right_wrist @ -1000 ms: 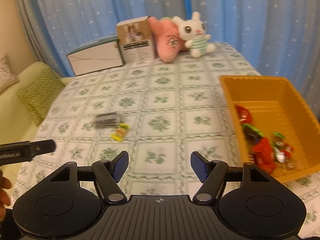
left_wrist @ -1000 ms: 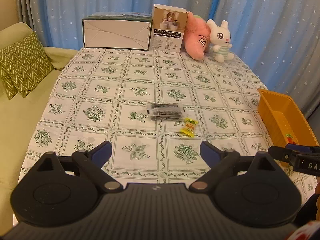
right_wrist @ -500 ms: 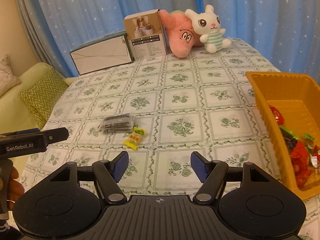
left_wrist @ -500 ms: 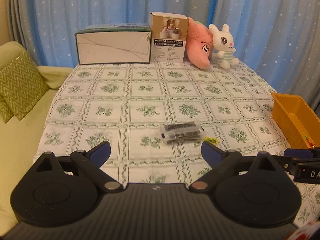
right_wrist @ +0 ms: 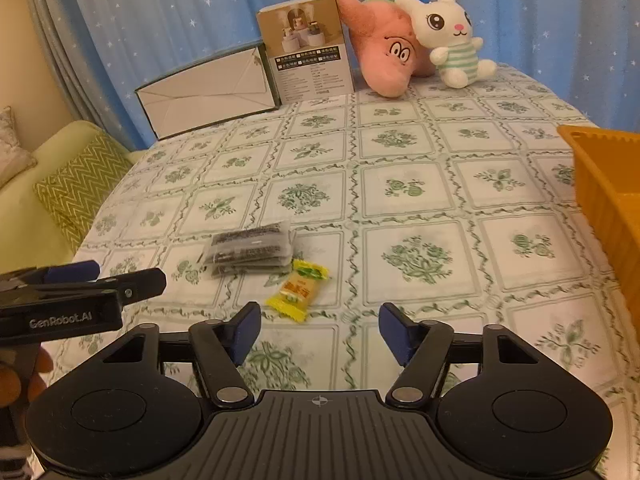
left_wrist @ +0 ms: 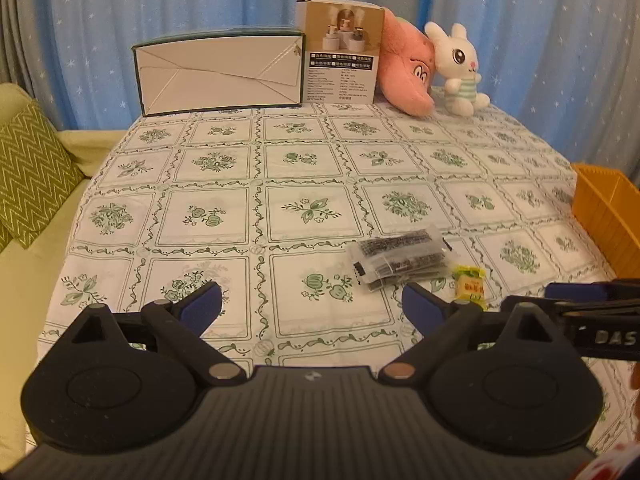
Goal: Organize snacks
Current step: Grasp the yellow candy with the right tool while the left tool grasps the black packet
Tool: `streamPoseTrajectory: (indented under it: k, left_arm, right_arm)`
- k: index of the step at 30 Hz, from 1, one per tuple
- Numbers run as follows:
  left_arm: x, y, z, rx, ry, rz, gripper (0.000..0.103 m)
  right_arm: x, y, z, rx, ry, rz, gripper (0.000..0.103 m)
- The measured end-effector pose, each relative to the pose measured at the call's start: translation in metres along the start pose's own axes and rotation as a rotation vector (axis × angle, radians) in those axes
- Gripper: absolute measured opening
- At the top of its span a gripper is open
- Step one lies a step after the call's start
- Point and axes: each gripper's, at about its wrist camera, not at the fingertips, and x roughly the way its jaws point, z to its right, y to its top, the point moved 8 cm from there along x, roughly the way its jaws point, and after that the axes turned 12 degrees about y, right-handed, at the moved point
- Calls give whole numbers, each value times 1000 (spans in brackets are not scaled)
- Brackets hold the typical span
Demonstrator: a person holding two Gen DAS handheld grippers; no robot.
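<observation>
Right, L to R: my left gripper (left_wrist: 311, 307) hangs above the floral tablecloth (left_wrist: 216, 216) w/ jaws spread wide, nothing between them. Clear pack of dark snacks (left_wrist: 402, 258) lies flat mid-table, yellow candy (right_wrist: 297, 287) touching its near right corner. My right gripper (right_wrist: 319, 332) is also wide apart, empty, candy just ahead of its left fingertip. Orange basket (right_wrist: 600, 176) sits at far right, well apart from both snacks.
</observation>
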Motion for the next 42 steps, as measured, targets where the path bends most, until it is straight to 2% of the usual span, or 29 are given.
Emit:
streamPoseTrajectory:
  k: [6,10,12,14,18,23,29,33,37,42]
  left_arm:
    - [4,4,-2,-9,-6,24,96]
    - [7,2,-2,-4,-9,13,96]
    - [8,2,-1,-8,-16,10,96]
    - [8,3,2,-2,-24,11,95]
    - [9,4,10,50,-33,23,95]
    - [13,9,25,137,-66,51,94]
    - [23,11,57,335,-94,95,93]
    - [36,12,74,446,-79,103,92]
    - [52,12,79,490,-64,83,86]
    - [61,14,85,523,-72,80,85]
  right_arm:
    - [33,7,-9,-14,8,-1,50]
    - [49,9,-11,-27,-30,-2,41]
    - [52,10,-11,-42,-55,5,38]
    - [54,10,-12,-83,-84,2,32]
    - [53,8,-9,-130,-93,-4,22]
    - [39,8,5,-100,-80,4,21]
    - [13,-1,32,-52,-100,9,21]
    - [0,-8,42,-39,-110,10,21]
    - [-8,-10,48,-26,-119,15,21]
    - [-12,-8,51,-16,-120,24,21]
